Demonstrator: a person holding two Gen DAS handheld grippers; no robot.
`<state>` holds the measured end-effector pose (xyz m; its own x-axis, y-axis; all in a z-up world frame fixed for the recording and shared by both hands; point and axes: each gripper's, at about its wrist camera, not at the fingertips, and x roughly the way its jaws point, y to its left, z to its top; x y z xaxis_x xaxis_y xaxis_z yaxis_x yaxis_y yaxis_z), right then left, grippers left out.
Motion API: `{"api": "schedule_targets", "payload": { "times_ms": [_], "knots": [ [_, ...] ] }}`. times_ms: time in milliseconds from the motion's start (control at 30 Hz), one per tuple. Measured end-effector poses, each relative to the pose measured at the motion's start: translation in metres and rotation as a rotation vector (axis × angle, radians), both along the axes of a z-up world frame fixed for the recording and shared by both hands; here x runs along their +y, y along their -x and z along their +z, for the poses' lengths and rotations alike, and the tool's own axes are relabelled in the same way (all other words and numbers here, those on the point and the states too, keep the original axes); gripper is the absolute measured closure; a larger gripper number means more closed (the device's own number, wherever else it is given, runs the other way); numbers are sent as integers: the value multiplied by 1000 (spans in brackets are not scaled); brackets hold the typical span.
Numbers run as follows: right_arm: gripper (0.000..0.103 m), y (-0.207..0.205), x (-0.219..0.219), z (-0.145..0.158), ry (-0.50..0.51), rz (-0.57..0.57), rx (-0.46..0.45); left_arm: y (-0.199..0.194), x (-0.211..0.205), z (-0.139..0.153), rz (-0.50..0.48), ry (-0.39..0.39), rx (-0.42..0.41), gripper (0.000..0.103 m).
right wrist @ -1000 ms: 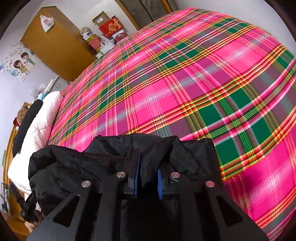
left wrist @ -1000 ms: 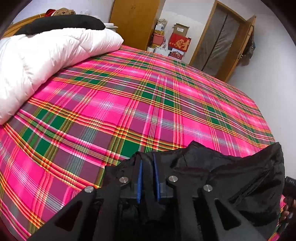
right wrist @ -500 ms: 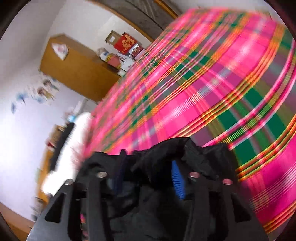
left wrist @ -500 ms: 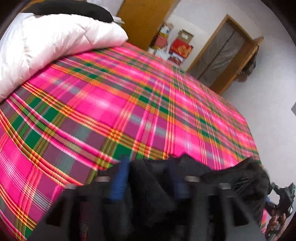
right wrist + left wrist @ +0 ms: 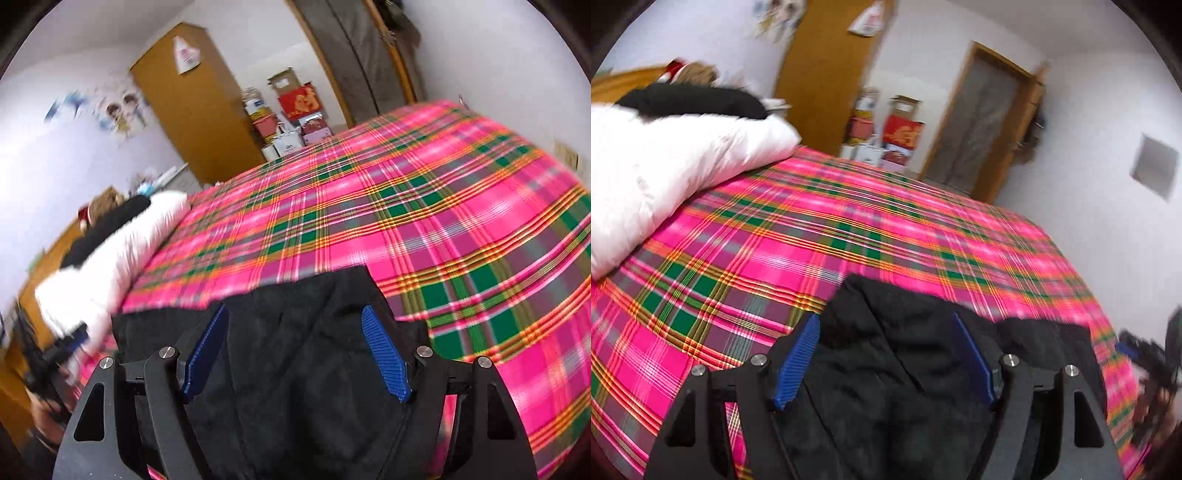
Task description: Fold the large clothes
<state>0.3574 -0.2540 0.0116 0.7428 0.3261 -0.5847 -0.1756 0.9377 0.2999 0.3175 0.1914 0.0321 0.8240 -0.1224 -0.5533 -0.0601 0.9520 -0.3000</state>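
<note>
A black garment (image 5: 905,369) lies bunched at the near edge of the bed, on the pink and green plaid sheet (image 5: 849,221). My left gripper (image 5: 884,317) hovers above it, open, blue pads (image 5: 798,362) apart and off the cloth. In the right wrist view the same black garment (image 5: 295,369) lies under my right gripper (image 5: 295,310), whose jaws are opening wide; the cloth shows between the fingers, but the pads (image 5: 388,358) do not press on it. The plaid sheet (image 5: 443,221) stretches beyond.
A white duvet (image 5: 665,166) with a black item (image 5: 690,101) on top fills the bed's far left. Behind the bed stand a wooden wardrobe (image 5: 823,74), stacked boxes (image 5: 901,133) and a door (image 5: 982,129). The other gripper shows blurred at the right edge (image 5: 1145,354).
Both grippers were shut on the black garment, then let go and opened wide. Both have lifted and pulled back, so the garment now rests on the bed below them.
</note>
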Motion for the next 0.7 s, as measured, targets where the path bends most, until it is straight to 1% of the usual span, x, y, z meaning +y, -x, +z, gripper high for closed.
{"api": "schedule_targets", "payload": {
  "times_ms": [67, 133, 200, 233, 267, 333, 367, 400, 467, 500, 533, 567, 600, 633, 700],
  "knots": [
    [28, -2, -15, -14, 34, -21, 46, 0, -1, -9, -8, -55, 32, 28],
    [28, -14, -29, -29, 38, -29, 103, -13, 7, -22, 9, -75, 95, 28],
    [28, -31, -37, -40, 50, -39, 154, -34, 21, -37, 32, -62, 179, 28],
    [28, -36, -38, -41, 47, -25, 163, -46, 28, -43, 41, -52, 214, 28],
    [28, -42, -36, -42, 42, -7, 168, -56, 32, -48, 31, -32, 237, 28],
    [28, -59, -32, -43, 25, 42, 181, -73, 35, -54, 8, -1, 266, 28],
    [28, -64, -30, -45, 10, 65, 194, -83, 34, -56, -21, 14, 271, 28],
    [28, -75, -27, -49, -6, 96, 225, -90, 32, -59, -51, 28, 280, 28],
    [28, -88, -22, -58, 0, 112, 283, -102, 28, -66, -75, 34, 314, 30],
    [36, -93, -20, -62, 5, 114, 306, -106, 25, -70, -85, 37, 325, 44],
    [64, -94, -19, -62, 24, 104, 305, -110, 22, -73, -91, 30, 331, 52],
    [79, -94, -17, -59, 49, 94, 288, -112, 19, -74, -81, -3, 335, 65],
    [87, -92, -15, -54, 72, 79, 257, -111, 15, -72, -65, -43, 325, 79],
    [91, -91, -12, -49, 92, 69, 237, -110, 12, -68, -53, -71, 303, 83],
    [92, -89, -10, -33, 102, 42, 182, -107, 9, -53, -12, -109, 240, 86]
  ]
}}
